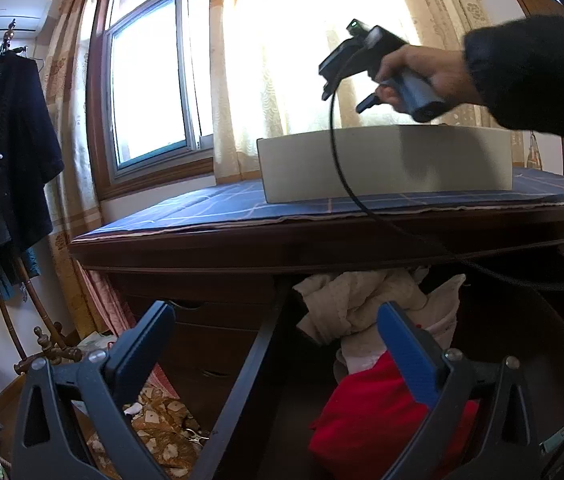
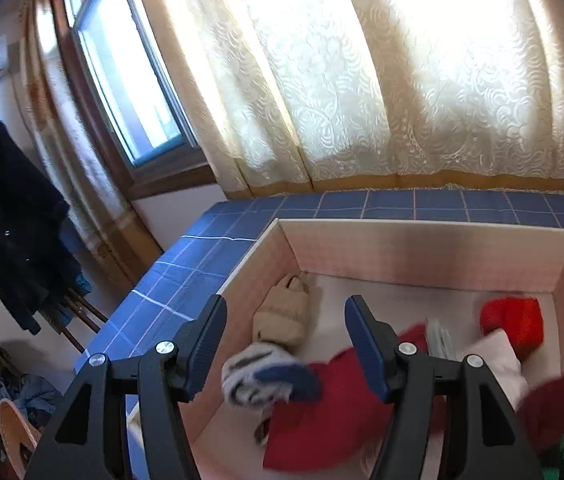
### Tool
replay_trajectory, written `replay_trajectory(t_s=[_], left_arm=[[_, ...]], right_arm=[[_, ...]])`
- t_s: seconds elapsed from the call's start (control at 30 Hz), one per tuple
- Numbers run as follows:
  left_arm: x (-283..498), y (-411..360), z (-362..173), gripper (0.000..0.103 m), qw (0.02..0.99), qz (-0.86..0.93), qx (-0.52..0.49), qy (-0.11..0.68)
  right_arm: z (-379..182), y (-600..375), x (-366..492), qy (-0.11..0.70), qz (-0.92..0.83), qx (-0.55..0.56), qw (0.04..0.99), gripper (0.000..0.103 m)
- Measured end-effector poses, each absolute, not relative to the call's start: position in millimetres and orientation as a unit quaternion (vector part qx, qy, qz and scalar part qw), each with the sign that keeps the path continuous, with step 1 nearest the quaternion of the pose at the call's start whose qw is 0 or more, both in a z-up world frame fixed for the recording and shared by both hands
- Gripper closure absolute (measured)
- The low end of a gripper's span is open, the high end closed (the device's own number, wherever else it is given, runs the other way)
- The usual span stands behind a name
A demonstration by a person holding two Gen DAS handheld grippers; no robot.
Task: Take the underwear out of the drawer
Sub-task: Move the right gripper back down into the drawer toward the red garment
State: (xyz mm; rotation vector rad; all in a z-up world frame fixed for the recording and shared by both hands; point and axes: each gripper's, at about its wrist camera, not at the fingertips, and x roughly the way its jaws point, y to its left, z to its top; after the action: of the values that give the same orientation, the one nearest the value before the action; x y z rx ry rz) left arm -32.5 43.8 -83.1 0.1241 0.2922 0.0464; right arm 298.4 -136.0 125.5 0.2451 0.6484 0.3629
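right gripper [image 2: 286, 340] jaws released | left gripper [image 1: 277, 344] jaws released | striped garment [image 2: 265, 376] blurred

A: State the colours inside the white box [image 2: 422, 254].

B: Beige knit piece [image 2: 284, 314]; grey-and-white striped garment with a navy part [image 2: 259, 376]; red garment [image 2: 334, 420]; orange-red piece [image 2: 516, 320]; maroon piece [image 2: 550, 404].

A: And the cloth [image 2: 185, 276] under the box?

B: Blue, with a pale grid of lines.

A: Curtain [image 2: 346, 92]?

B: Cream with a swirl relief, ochre hem.

A: Drawer contents?

B: Cream underwear [image 1: 356, 300], red garment [image 1: 378, 412].

A: Tool pads [image 1: 410, 354]?

B: Blue.
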Motion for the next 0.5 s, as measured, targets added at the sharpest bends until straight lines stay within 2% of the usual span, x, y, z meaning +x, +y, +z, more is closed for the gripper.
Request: replay_trajectory(t_s=[0.3, 0.5], left_arm=[[-33, 45, -84, 0.000, 0.987, 0.024, 0.060, 0.145], [-33, 43, -84, 0.000, 0.987, 0.028, 0.062, 0.144]], right_arm=[[126, -160, 180, 0.215, 0.199, 0.103, 0.951, 0.039], [100, -172, 119, 0.197, 0.214, 0.103, 0.951, 0.039]])
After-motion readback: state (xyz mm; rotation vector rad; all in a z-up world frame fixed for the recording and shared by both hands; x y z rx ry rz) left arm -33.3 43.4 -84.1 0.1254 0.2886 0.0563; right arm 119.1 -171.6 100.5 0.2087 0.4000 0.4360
